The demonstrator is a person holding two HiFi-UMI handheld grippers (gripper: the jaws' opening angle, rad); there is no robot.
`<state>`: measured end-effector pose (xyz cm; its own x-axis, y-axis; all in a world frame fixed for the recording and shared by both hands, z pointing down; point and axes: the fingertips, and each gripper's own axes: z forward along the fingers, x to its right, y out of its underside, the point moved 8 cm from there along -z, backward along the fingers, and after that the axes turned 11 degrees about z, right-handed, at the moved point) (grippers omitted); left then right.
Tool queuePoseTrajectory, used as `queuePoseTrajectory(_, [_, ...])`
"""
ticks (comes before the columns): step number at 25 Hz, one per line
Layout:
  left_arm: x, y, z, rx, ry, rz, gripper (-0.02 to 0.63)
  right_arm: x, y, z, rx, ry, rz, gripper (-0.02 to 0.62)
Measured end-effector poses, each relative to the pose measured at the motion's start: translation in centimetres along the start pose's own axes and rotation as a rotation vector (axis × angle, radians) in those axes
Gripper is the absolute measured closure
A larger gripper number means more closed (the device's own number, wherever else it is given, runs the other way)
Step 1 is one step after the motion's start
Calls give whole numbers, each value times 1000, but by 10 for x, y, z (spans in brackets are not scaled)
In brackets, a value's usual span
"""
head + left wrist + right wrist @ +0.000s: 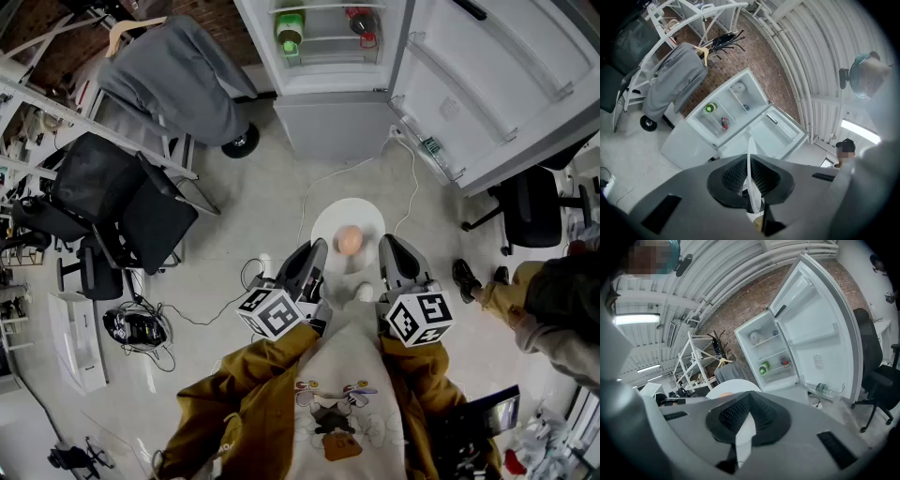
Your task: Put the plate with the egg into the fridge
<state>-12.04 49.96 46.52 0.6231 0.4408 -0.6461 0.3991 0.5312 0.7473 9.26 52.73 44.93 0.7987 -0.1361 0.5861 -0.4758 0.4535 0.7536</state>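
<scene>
A white plate with a brownish egg on it hangs in the air over the floor, in front of the open fridge. My left gripper is shut on the plate's left rim, and my right gripper is shut on its right rim. In the left gripper view the plate's edge runs as a thin white line between the black pads. The right gripper view shows the plate held the same way, with the fridge beyond it.
The fridge door stands wide open to the right. A green bottle and a red-capped bottle stand on a shelf inside. Black office chairs and a grey garment are at the left; another person is at the right. A white cable crosses the floor.
</scene>
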Motion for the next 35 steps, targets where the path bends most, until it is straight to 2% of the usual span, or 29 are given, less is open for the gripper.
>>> queuePoseTrajectory(12, [-1,1,-6,-2,13,-24,587,-7,6,-7,0,-9,9,590])
queuePoseTrajectory(16, [-4,-2,-12,-1,10,-31,588,-14,7,-6,12,-44,54,589])
queuePoseTrajectory(27, [-23,-15,-26,17,-5,-40,588,-35,14,13,4,-65,20,589])
queuePoseTrajectory(35, [-51,-33,-38,9,14,-47,588,-59,23,35,1,-35,13,589])
